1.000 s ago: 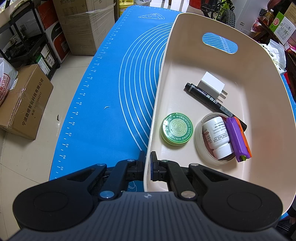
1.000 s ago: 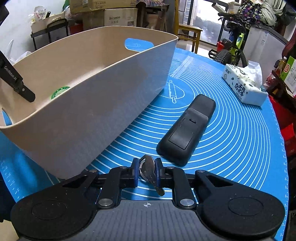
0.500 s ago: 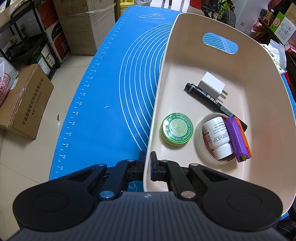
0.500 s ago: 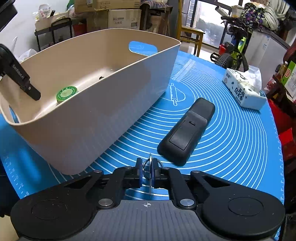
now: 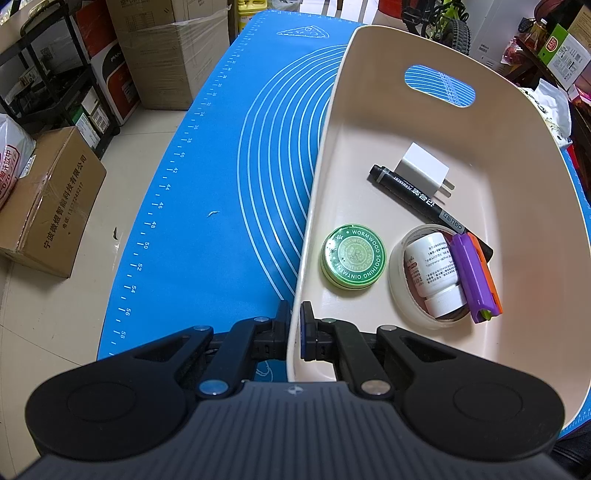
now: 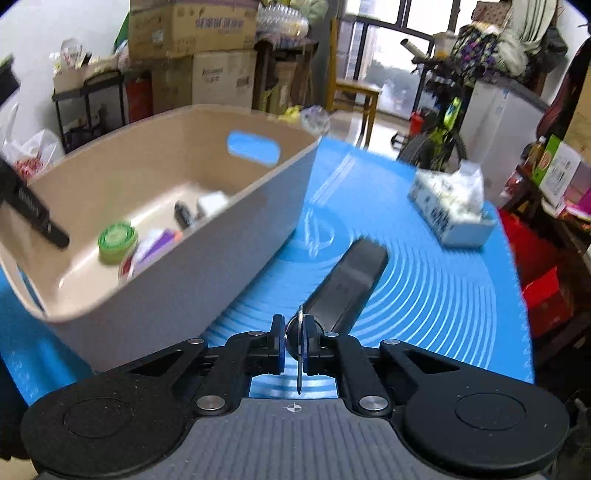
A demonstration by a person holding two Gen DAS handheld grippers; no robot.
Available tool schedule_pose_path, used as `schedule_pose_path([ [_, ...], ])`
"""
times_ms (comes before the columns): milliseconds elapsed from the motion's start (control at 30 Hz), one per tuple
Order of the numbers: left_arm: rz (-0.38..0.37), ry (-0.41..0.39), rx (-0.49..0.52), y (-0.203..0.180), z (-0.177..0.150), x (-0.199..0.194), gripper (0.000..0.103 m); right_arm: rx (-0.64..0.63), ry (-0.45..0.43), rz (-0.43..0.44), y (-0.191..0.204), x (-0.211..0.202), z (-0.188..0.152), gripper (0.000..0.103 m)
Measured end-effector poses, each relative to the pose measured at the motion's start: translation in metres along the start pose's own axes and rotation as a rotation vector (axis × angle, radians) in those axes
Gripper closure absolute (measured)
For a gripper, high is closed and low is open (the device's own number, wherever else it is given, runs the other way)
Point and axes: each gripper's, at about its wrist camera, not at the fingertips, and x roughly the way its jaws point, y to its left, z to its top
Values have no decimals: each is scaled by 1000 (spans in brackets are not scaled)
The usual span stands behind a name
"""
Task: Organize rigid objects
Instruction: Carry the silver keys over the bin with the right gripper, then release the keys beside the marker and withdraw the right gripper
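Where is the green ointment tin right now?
In the left wrist view, the green ointment tin lies on the basket floor near its left wall, just left of the tape roll.

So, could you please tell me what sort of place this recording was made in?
Probably a cluttered home room doubling as storage: stacked cardboard boxes along the wall, a wooden chair by the window, and a parked bicycle behind the blue baking mat.

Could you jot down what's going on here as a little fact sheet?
Left gripper: shut on the rim of the beige bin.
Right gripper: shut on a small metal object, above the blue mat.
In bin: green ointment tin, marker, white charger, white bottle.
On mat: black remote, tissue pack.
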Motion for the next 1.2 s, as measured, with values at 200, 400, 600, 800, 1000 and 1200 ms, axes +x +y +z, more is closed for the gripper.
schedule_pose_path([
  [200,1,0,1,0,0,0,97,3,-98,7,-5,-18,38,84],
  [400,0,0,1,0,0,0,97,-12,-204,34,8,-27,80,84],
  [600,0,0,2,0,0,0,97,-34,-230,104,38,-15,106,84],
  [800,0,0,2,0,0,0,97,-99,-162,163,76,14,108,84],
  [1000,1,0,2,0,0,0,97,-150,-68,185,100,37,100,84],
  [1200,0,0,1,0,0,0,97,-167,48,179,108,59,96,83],
])
